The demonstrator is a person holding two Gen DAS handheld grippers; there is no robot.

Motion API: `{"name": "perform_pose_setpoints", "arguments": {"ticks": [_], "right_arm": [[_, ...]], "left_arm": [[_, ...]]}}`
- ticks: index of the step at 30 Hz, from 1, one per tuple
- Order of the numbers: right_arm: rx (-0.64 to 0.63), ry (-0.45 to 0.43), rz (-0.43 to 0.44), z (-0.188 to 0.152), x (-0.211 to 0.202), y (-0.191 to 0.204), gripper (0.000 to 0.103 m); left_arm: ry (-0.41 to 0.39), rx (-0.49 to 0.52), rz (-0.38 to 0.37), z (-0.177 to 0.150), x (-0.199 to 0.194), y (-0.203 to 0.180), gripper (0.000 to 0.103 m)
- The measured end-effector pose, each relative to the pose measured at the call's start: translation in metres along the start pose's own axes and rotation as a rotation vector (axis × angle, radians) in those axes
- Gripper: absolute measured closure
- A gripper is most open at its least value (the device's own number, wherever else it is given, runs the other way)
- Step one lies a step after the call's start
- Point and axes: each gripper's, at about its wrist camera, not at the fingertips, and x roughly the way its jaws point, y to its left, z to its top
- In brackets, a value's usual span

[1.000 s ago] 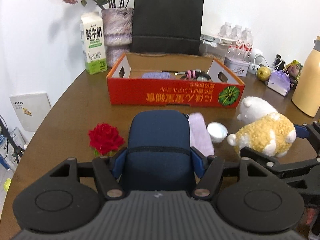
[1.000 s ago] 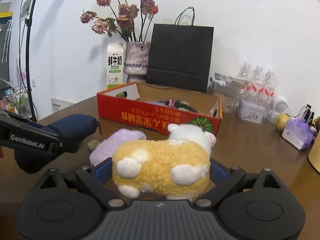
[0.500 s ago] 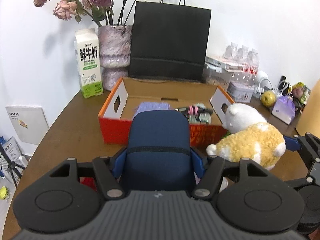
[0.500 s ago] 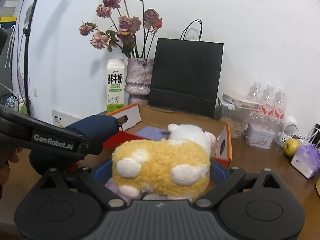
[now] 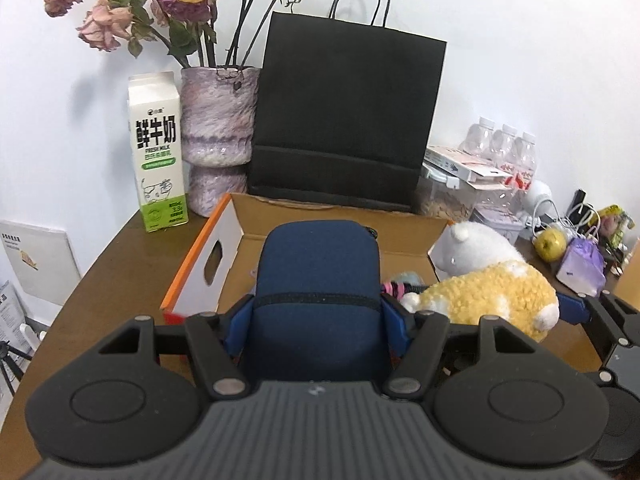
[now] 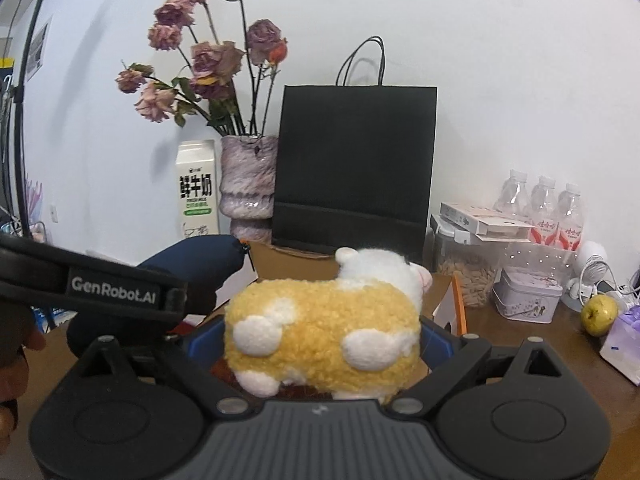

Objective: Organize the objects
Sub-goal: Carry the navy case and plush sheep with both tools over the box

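A dark blue zipped pouch fills the middle of the left wrist view, and my left gripper is shut on its sides. It hangs over the open orange cardboard box. A yellow and white plush sheep sits between the blue pads of my right gripper, which is shut on it. The sheep also hangs over the box's right side in the left wrist view. The pouch shows at the left of the right wrist view. A pink and black item lies inside the box.
Behind the box stand a black paper bag, a purple vase of dried roses and a milk carton. At the right are water bottles, a jar, a tin, a green apple and a purple tissue pack.
Both grippers have carried the pouch and the sheep forward and a little up, from the table in front of the box to above it. The red flower and white cup have dropped out of view.
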Motion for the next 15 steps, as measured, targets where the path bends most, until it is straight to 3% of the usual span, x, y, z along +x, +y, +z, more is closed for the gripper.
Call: {"name": "perform_pose_setpoints", "arguments": {"ticks": [15], "right_arm": [[0.042,0.037,-0.008,0.023,0.084,-0.028,0.007]], "left_arm": [[0.002,-0.05,0.004,0.036,0.073,0.014,0.037]]}}
